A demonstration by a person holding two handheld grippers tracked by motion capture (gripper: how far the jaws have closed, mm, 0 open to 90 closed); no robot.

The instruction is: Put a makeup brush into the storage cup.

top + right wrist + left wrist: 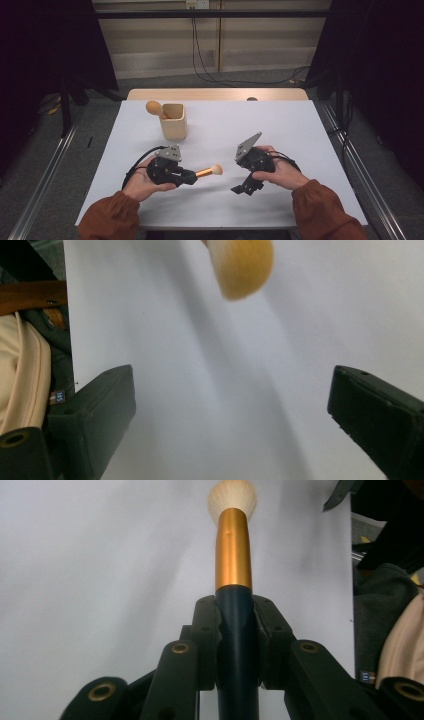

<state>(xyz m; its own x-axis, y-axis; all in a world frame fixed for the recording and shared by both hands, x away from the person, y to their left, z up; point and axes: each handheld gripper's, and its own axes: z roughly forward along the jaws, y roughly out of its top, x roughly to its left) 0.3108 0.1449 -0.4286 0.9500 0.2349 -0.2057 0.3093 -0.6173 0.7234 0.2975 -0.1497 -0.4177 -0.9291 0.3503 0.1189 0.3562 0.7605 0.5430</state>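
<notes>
Two brushes were present: one brush (209,171) at lower centre, clamped by the left gripper (190,176); another brush (154,107) stood in the one wooden cup (174,122), handle hidden. The right gripper (246,188) gaped empty.

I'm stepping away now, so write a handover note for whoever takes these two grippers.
Left gripper: shut on the dark handle of the makeup brush, gold ferrule and pale bristles pointing toward the right hand.
Right gripper: open, nothing between its jaws, above the white table.
Wooden holder: upright at the table's far left, one brush already in it.
Done: brush picked up by the left.
Left, probably: put it into the holder.
</notes>
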